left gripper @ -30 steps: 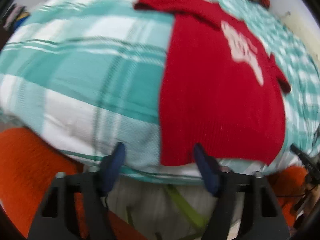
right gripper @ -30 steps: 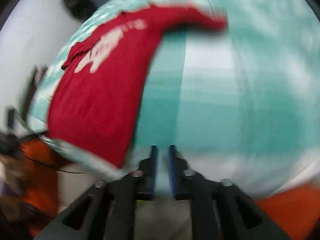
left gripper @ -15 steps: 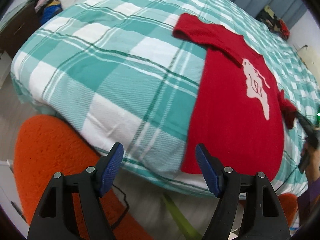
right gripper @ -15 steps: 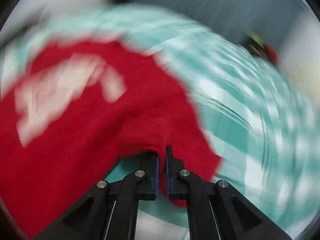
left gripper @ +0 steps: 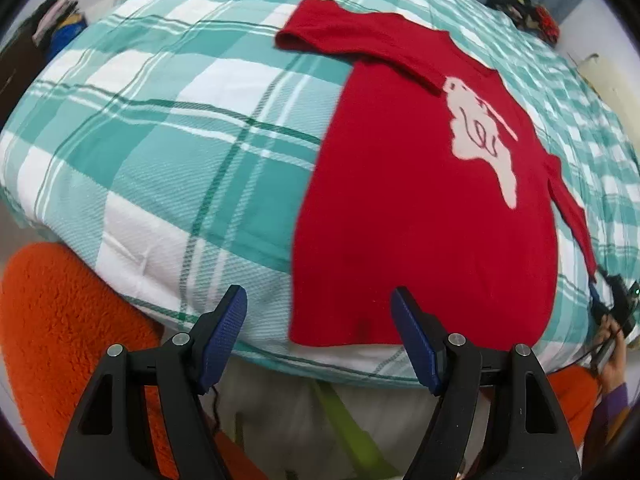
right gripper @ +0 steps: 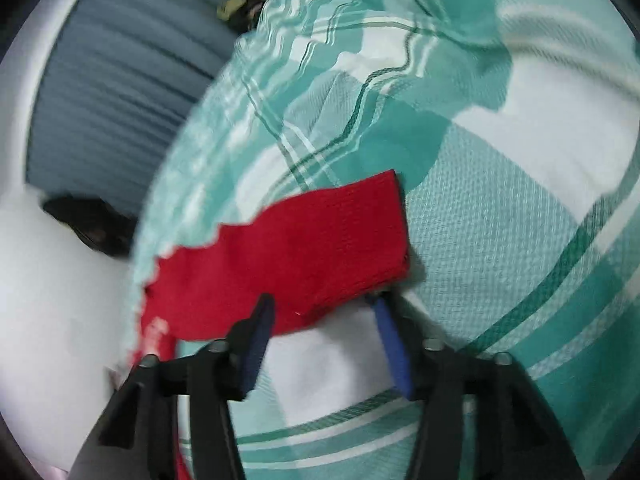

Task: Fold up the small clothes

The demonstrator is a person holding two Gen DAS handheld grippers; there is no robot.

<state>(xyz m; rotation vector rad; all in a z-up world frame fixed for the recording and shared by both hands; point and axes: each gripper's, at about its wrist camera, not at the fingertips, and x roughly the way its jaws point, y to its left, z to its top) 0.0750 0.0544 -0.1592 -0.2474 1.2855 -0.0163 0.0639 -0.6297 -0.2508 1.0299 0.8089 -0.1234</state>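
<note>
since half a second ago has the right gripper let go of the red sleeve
Yes. The right gripper was shut on the red sweater; now its jaws stand open, the sleeve cuff lying flat on the plaid bedspread.

Bare bedspread lay left of the sweater; the orange cushion crowded the bed's near edge.

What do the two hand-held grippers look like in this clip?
Both match: the left hand-held gripper and right hand-held gripper have black angular plastic frames with triangular cut-outs, silver screws at the joints, and flat dark-blue textured pads on the fingers. No markings visible.
</note>
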